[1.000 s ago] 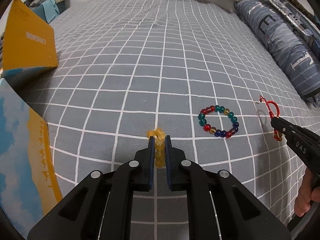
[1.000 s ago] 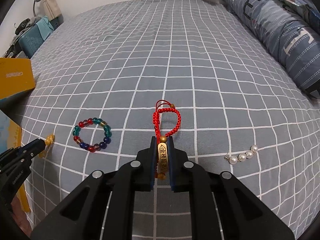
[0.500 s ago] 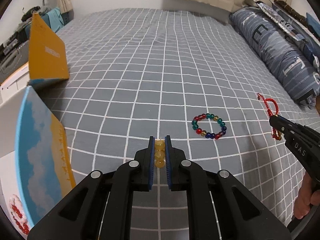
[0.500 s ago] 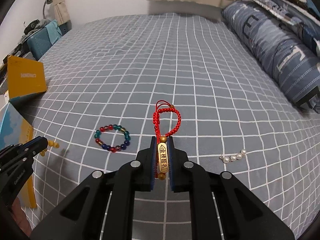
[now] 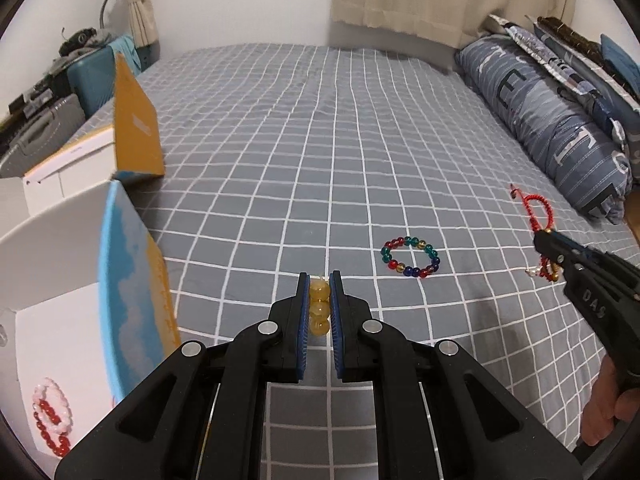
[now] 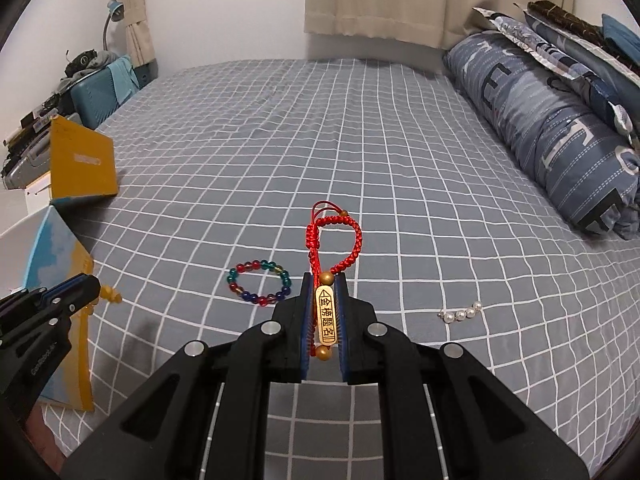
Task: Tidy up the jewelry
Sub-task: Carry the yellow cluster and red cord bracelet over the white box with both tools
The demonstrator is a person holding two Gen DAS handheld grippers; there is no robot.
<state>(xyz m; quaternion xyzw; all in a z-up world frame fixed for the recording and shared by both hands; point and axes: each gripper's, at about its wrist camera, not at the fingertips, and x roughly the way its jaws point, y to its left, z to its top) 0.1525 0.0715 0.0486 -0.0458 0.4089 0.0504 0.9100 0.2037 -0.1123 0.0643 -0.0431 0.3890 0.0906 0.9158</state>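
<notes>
While the left gripper (image 5: 319,296) hovers above the bedspread (image 5: 320,140), clamped on a yellow bead bracelet (image 5: 319,306) beside the open box (image 5: 60,320), the right gripper (image 6: 324,312) is also raised. It pinches a red cord bracelet (image 6: 332,240) by its gold plate.

Both wrist views face forward, low over bed (image 5: 320,140) (shared ground).

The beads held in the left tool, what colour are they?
Translucent amber yellow beads, best seen in the left wrist view.
</notes>
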